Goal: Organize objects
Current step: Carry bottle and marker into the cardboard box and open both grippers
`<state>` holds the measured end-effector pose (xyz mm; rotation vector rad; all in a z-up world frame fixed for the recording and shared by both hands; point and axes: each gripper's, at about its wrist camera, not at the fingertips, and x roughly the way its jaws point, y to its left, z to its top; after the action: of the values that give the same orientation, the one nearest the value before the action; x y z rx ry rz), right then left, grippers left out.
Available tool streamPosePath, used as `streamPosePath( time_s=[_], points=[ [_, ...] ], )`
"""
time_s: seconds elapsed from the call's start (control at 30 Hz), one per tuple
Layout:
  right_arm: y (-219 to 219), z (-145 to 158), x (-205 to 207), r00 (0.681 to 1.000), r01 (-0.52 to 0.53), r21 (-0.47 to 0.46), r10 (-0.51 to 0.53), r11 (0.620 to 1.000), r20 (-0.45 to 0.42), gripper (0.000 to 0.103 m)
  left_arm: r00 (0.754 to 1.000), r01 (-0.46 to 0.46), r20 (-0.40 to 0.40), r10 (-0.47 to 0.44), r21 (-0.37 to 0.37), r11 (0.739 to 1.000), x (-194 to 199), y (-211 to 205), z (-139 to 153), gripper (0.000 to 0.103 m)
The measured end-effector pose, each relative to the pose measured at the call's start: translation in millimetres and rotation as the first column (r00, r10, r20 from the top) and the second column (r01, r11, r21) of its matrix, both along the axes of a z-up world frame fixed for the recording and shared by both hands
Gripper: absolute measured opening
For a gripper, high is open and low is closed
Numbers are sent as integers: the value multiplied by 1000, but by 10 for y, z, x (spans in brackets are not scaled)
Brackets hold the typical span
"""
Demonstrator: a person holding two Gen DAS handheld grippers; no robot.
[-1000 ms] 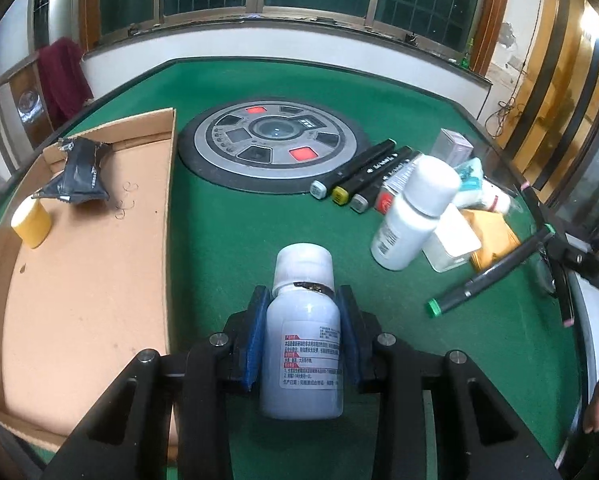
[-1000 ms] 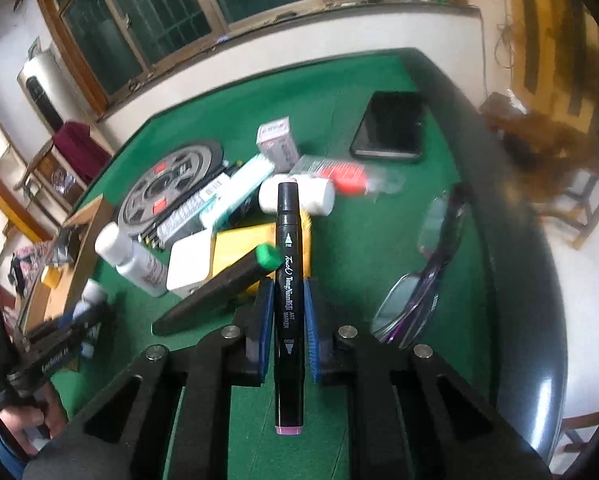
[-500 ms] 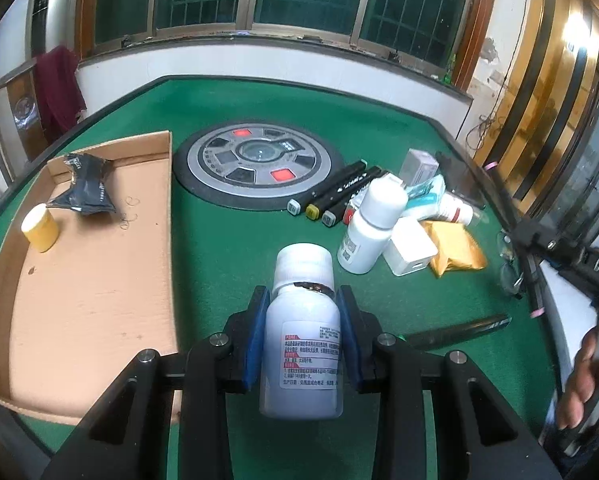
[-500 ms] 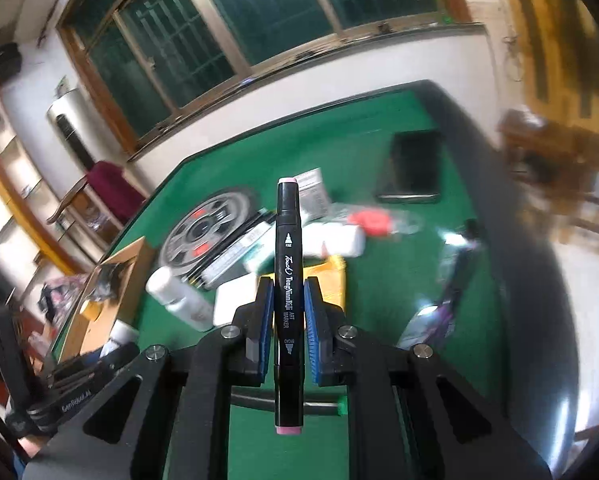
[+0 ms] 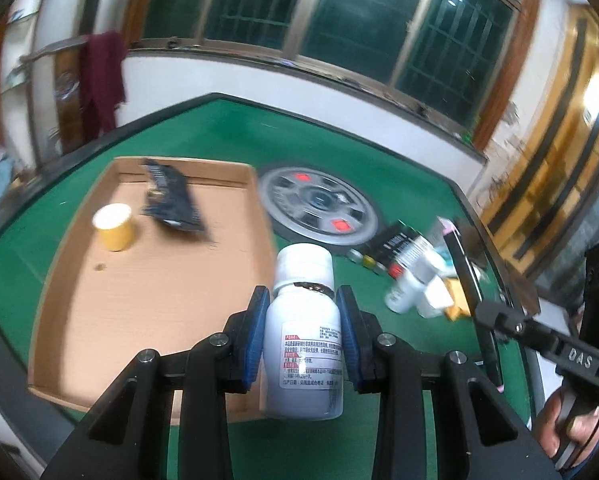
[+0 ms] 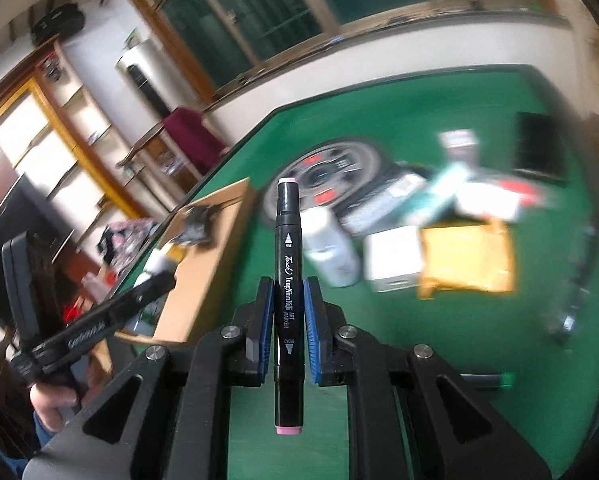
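Note:
My left gripper (image 5: 302,300) is shut on a white pill bottle (image 5: 304,336) with a printed label, held upright above the green table near the right edge of a cardboard tray (image 5: 159,280). My right gripper (image 6: 287,292) is shut on a black art marker (image 6: 287,280) with pink ends, pointing away from me. In the right wrist view the tray (image 6: 207,264) lies to the left, and the left gripper (image 6: 99,320) shows at the left edge with a hand on it. The right gripper's body (image 5: 539,336) shows at the right of the left wrist view.
The tray holds a yellow cup (image 5: 114,226) and a dark packet (image 5: 173,196). A round grey disc (image 5: 319,204) sits mid-table. A heap with markers (image 5: 383,244), another white bottle (image 6: 331,252), a white box (image 6: 395,256) and a yellow packet (image 6: 467,256) lies right. A phone (image 6: 539,152) is far right.
Both grippers have risen and swung left toward the cardboard tray, each keeping its grip. The heap of objects has slid to the right in both views.

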<state>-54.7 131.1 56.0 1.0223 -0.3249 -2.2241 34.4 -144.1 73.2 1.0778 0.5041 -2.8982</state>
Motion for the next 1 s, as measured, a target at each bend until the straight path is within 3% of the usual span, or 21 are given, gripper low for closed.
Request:
streamPosePath(
  time_s=[0.23,0.47,0.77,1.0],
  points=[
    [-789,99,-96,991,-135,46,134,990,7,12,990,-140,35,139,36,989,-8,-656,-175,29],
    [-1539,-30,-420,976,-211,95,204,973,81,12,977,-184,124,175,60,981,-302,-959,-456,29],
    [-2263,-371,-968,970,-223,220,193,950,151,12,961,-217,195,198,84,973,-537,-1136,-519,29],
    [-2361,-510,-1168,971,-197,232,157,952,180,12,951,-238,221,214,88,967,-621,-1165,-609,29]
  ],
)
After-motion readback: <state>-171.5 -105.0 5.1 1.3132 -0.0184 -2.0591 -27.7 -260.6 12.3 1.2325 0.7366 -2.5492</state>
